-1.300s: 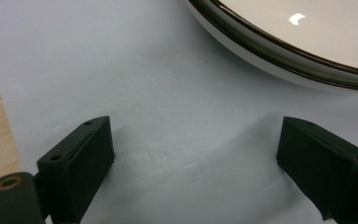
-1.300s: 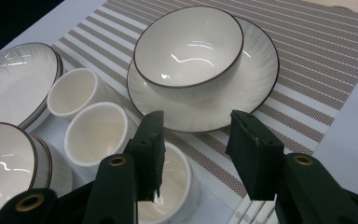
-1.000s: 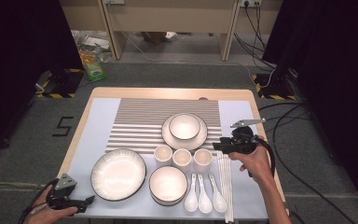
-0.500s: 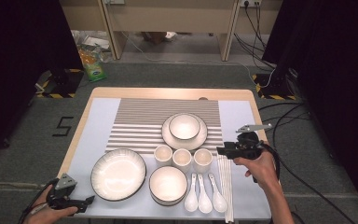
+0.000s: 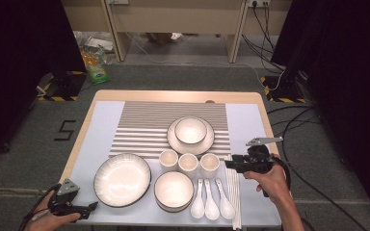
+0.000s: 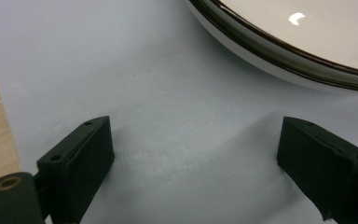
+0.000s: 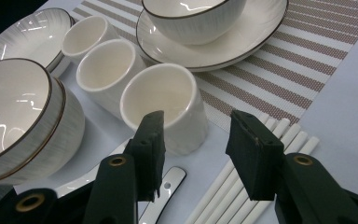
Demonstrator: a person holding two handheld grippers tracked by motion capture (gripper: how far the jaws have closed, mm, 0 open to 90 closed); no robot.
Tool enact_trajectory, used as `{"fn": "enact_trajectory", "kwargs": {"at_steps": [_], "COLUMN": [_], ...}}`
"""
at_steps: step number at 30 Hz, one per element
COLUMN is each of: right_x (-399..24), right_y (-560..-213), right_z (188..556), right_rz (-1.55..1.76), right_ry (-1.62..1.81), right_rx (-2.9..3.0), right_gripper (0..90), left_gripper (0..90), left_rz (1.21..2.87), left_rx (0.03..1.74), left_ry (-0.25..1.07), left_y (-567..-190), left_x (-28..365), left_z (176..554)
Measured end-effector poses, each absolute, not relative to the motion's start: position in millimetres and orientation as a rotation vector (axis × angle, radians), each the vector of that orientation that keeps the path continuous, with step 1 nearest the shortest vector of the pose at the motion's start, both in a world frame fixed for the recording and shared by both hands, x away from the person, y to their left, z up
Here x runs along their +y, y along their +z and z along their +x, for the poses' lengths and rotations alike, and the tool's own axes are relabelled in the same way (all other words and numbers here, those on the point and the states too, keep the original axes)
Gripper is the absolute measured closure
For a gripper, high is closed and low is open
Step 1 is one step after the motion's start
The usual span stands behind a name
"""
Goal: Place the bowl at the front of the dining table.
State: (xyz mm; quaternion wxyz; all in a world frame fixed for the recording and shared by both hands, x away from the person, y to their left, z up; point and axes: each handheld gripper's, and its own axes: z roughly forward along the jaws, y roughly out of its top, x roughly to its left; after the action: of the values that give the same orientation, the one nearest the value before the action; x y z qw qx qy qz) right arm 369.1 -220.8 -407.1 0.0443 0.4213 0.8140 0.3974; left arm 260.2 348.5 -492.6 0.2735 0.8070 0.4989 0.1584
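Three white cups stand in a row mid-table; the rightmost cup (image 5: 209, 164) (image 7: 168, 107) is closest to my right gripper (image 5: 228, 164) (image 7: 196, 128). That gripper points left at the cup from just beside it, with its jaws open and the cup's side just ahead of the pads, untouched. White chopsticks (image 5: 233, 192) (image 7: 242, 186) lie under it. My left gripper (image 5: 93, 207) (image 6: 196, 140) rests open on the pale mat near the front left corner, nothing between its jaws, just short of the large plate (image 5: 122, 179) (image 6: 307, 51).
A bowl sits on a plate (image 5: 190, 131) on the striped mat (image 5: 144, 126). Another bowl (image 5: 173, 190) stands at the front, with three spoons (image 5: 211, 204) beside it. The table's wooden edge (image 5: 265, 120) runs close on the right.
My right gripper has drifted toward the table's near edge and sunk a little, now level with the rightmost cup. The left gripper has stayed put.
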Motion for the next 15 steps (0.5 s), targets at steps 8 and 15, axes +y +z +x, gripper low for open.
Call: {"fn": "enact_trajectory", "kwargs": {"at_steps": [8, 15], "right_x": [-221, -218], "right_y": [-411, -412], "right_z": [362, 352], "right_rz": [1.274, 1.263], "right_ry": [1.214, 1.221], "right_rx": [2.496, 2.496], "right_gripper": [55.6, 54.9], "left_gripper": [9.5, 9.5], "left_rz": [2.171, 2.174], "left_rx": [1.344, 1.344], "left_ry": [0.427, 0.424], "left_y": [-493, -492], "left_x": [348, 348], "left_z": [260, 261]}}
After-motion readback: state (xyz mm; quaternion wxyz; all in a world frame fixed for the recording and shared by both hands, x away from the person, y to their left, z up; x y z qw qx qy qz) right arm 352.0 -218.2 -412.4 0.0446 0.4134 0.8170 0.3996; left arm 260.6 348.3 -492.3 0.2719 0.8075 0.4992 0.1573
